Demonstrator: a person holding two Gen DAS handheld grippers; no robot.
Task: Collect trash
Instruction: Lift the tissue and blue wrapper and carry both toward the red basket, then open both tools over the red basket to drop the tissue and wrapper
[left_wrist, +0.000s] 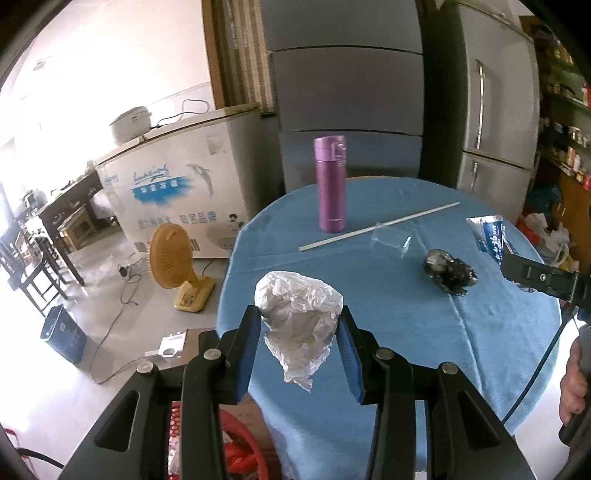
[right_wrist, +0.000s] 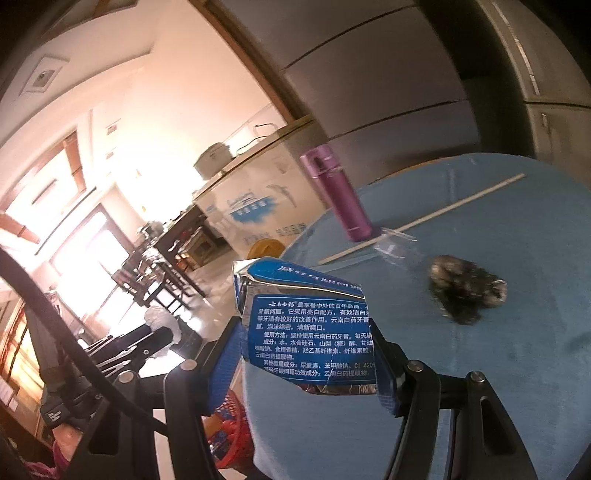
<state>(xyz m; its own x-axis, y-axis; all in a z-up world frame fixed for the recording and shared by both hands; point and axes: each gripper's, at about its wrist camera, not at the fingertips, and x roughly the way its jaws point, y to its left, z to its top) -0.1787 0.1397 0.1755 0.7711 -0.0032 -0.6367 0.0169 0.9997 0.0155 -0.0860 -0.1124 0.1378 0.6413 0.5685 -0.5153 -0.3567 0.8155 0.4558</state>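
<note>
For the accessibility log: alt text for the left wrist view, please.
The left gripper holds a crumpled white tissue above a round blue-clothed table. On the table stand a purple flask, a white stick and a dark crumpled wad.

Likely a home kitchen-diner: refrigerator, chest freezer, rice cooker.

flask behind stick, on table

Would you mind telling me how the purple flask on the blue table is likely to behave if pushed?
The purple flask stands tall on a narrow base, so a high push would probably tip it. Its round body would likely roll afterwards. It looks rigid.
</note>
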